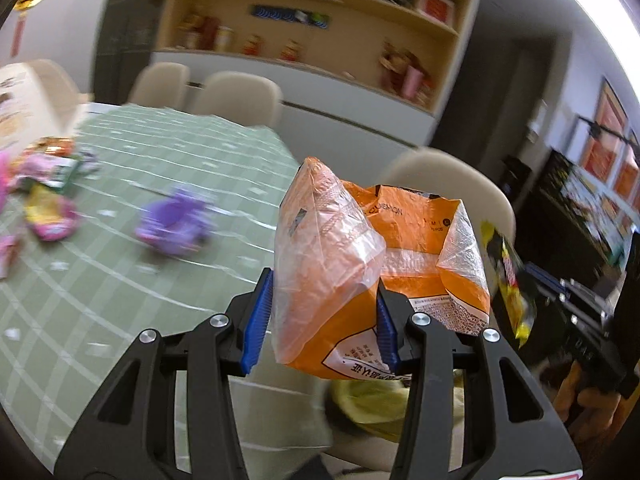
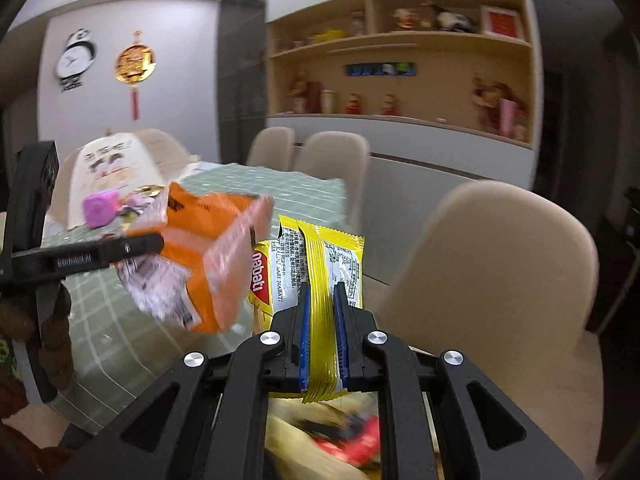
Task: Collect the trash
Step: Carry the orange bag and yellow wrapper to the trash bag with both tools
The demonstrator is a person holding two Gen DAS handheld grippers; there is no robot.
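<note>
My left gripper [image 1: 324,312] is shut on a crumpled orange and clear plastic bag [image 1: 360,264], held in the air past the table's right edge. The bag also shows blurred in the right wrist view [image 2: 208,264]. My right gripper [image 2: 322,332] is shut on a yellow Nabati wafer wrapper [image 2: 316,280], which shows at the right of the left wrist view [image 1: 508,280]. Below both grippers lies a blurred container with yellow and red trash [image 2: 320,436]. More wrappers [image 1: 48,200] and a purple wrapper [image 1: 176,220] lie on the green checked tablecloth [image 1: 120,300].
Beige chairs stand round the table: one close on the right [image 2: 492,272], two at the far side [image 1: 236,96]. A printed white bag [image 2: 116,172] stands at the table's far left. A shelf cabinet [image 2: 400,80] fills the back wall.
</note>
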